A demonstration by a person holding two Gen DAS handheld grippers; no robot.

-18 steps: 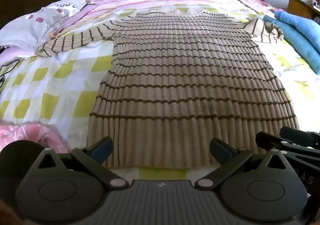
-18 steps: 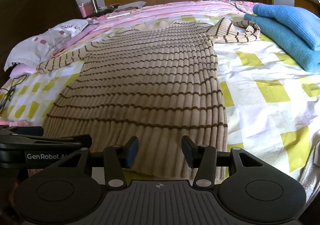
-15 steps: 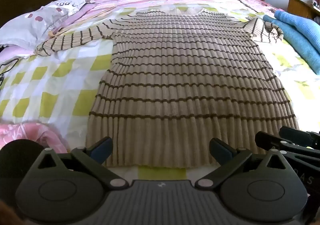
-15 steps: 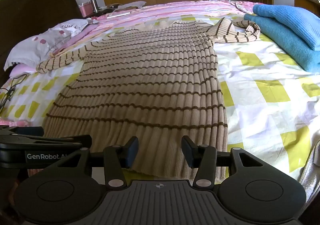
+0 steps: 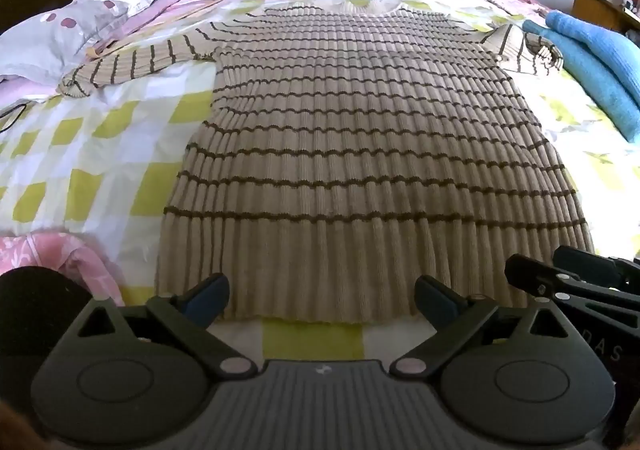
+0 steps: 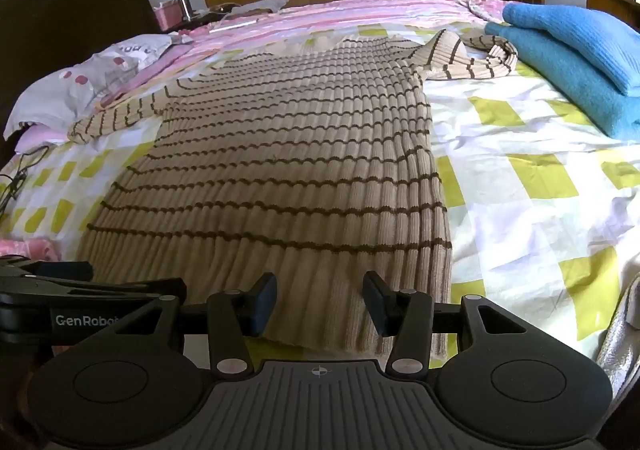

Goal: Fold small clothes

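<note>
A beige ribbed sweater with thin brown stripes [image 5: 360,154] [image 6: 296,178] lies flat on the bed, hem toward me. Its left sleeve [image 5: 132,58] stretches out sideways, while the right sleeve [image 6: 468,54] is bunched near the blue stack. My left gripper [image 5: 322,296] hovers open and wide just above the hem's middle, nothing between its fingers. Over the hem's right part, my right gripper [image 6: 320,302] stands open too, its pads apart above the fabric. The right gripper's side shows in the left wrist view [image 5: 576,286]; the left gripper's side shows in the right wrist view [image 6: 80,290].
The bed has a yellow-and-white checked sheet [image 6: 532,186]. Folded blue knitwear [image 6: 576,54] [image 5: 592,62] is stacked at the right. A pillow [image 5: 68,34] lies at the left, a pink cloth [image 5: 52,250] at the near left. A dark headboard [image 6: 72,18] and wooden wardrobe stand behind.
</note>
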